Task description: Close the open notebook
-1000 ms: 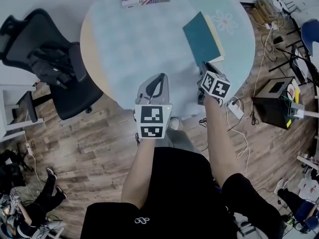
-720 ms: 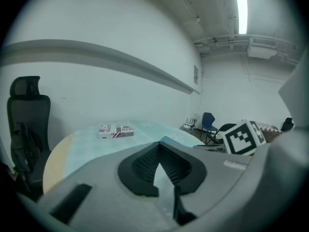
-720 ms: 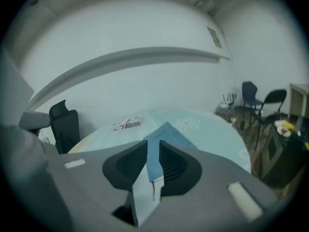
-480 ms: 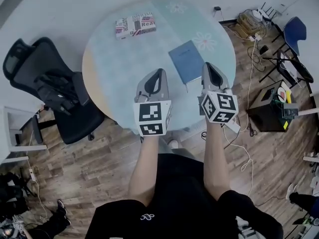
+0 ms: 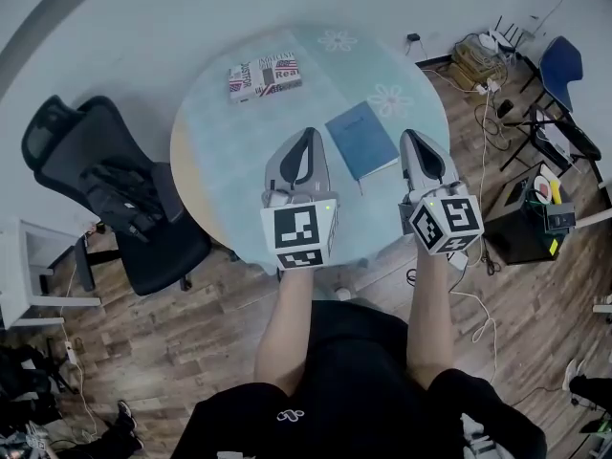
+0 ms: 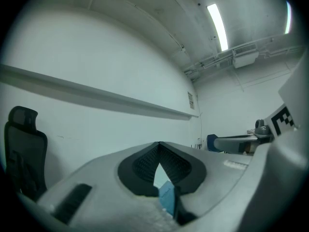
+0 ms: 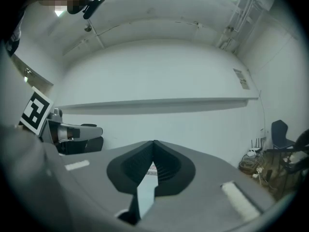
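The blue notebook [image 5: 361, 140] lies closed and flat on the round table [image 5: 234, 151], right of its middle. Both grippers hang above the table's near edge, pointing level at the far wall. My left gripper [image 5: 308, 133] is left of the notebook, my right gripper [image 5: 418, 135] right of it; neither touches it. Both are shut with nothing between the jaws. In the left gripper view the jaw tips of the left gripper [image 6: 159, 143] meet, and a sliver of the notebook [image 6: 167, 197] shows below them. The right gripper [image 7: 154, 141] has its tips together too.
A patterned box [image 5: 265, 76] lies at the table's far side. A black office chair [image 5: 115, 199] stands left of the table. On the floor to the right are a black case [image 5: 521, 220], a blue chair [image 5: 562, 65] and cables [image 5: 478, 48].
The notebook, tilted up beside the right gripper a second ago, now lies flat and closed. Both grippers have risen and drawn back from it toward the table's near edge.
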A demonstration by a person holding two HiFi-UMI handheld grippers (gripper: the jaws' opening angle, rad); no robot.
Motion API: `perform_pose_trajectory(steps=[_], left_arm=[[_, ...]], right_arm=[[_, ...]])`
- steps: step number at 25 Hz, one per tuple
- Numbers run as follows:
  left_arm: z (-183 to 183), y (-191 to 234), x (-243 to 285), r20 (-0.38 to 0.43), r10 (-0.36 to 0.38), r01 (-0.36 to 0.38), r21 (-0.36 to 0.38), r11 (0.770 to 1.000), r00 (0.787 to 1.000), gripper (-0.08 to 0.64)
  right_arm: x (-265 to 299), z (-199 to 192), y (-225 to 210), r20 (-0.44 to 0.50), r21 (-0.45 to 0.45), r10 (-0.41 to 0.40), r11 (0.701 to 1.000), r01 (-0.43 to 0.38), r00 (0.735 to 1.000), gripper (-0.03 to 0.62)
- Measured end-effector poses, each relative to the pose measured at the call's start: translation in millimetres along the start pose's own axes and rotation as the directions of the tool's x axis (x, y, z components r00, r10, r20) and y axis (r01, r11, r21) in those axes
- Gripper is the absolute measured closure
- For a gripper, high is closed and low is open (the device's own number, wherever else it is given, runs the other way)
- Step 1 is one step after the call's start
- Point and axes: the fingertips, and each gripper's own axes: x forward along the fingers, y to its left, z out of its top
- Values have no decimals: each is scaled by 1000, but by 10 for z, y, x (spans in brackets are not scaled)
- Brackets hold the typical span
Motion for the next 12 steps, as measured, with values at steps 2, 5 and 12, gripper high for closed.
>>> perform_pose_trajectory(steps=[2,5,12], left_arm=[[-7,-21,10,-5,-5,5,7,1000,1000,558],[-26,-37,34,-12,-7,7,15,1000,1000,558],[-141,-49,75,-45,-11,12,27,1000,999,558]], right_arm=[[15,-21,-1,-8,1,-1,1000,1,1000,580],[46,-25,-19,-12,1,2,1000,-1,1000,580],[141,-100,-3,-26,11,20,1000,-20,999,580]])
